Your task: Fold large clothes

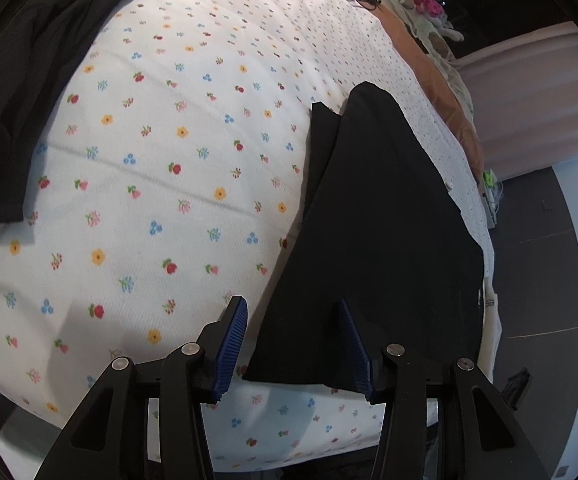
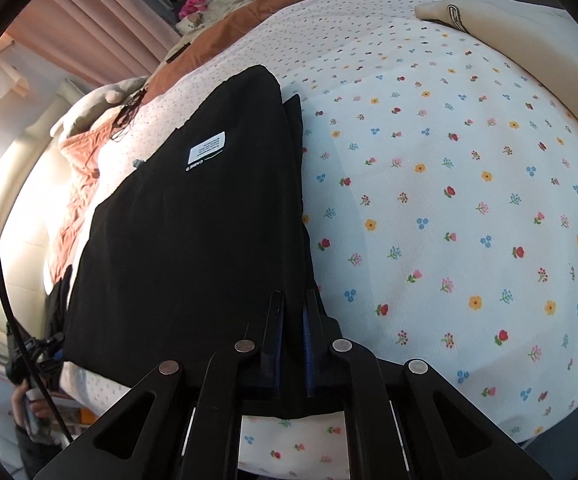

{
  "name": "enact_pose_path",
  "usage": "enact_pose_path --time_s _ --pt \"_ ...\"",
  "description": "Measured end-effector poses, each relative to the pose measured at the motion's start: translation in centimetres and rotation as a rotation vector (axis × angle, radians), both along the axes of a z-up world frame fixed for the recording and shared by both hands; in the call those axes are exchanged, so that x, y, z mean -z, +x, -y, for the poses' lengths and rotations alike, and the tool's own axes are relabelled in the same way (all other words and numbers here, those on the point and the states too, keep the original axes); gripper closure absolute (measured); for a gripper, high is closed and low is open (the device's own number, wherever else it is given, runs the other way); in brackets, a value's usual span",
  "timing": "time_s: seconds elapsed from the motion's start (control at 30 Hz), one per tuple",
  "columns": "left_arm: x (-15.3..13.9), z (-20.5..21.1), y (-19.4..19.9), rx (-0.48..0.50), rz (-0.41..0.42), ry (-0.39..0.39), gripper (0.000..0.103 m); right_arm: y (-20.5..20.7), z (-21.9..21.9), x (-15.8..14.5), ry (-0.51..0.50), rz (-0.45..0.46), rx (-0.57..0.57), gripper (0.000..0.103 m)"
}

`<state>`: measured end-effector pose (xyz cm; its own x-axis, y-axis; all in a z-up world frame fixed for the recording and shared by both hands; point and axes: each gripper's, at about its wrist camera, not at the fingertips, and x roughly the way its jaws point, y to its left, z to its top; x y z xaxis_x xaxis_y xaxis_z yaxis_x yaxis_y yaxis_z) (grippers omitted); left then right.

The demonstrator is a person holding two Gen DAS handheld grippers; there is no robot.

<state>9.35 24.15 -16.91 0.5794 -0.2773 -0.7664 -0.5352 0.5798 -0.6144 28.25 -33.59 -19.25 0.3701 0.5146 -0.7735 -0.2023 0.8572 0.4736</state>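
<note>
Two grippers sit at the near edge of a long black folded cloth (image 1: 377,220) lying flat on the flowery white bed sheet (image 1: 161,168), ready for another fold, I think. My right gripper (image 2: 291,332) is pinched tight on that edge. My left gripper (image 1: 293,344) is half open around the corner, not squeezing

Your left gripper (image 1: 293,312) tilts steeply downward, its blue-padded jaws standing roughly half apart, the right pad's tip against dark cloth without clamping it. Your right gripper (image 2: 291,300) tilts down equally steeply, its jaws drawn almost together, pinching dark fabric between them.
</note>
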Motion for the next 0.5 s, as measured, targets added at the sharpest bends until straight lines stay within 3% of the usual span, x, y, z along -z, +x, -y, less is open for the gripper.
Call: enact_pose_path --time_s 0.23,0.5 --pt "0.3 0.7 -0.9 0.003 0.020 -0.050 0.052 -1.6 0.4 -3.9 -0.105 0.098 0.053 0.078" --pt "1.8 0.4 -1.1 0.012 0.008 -0.154 0.047 -3.9 -2.0 -7.7 -0.107 0.207 0.009 0.076"
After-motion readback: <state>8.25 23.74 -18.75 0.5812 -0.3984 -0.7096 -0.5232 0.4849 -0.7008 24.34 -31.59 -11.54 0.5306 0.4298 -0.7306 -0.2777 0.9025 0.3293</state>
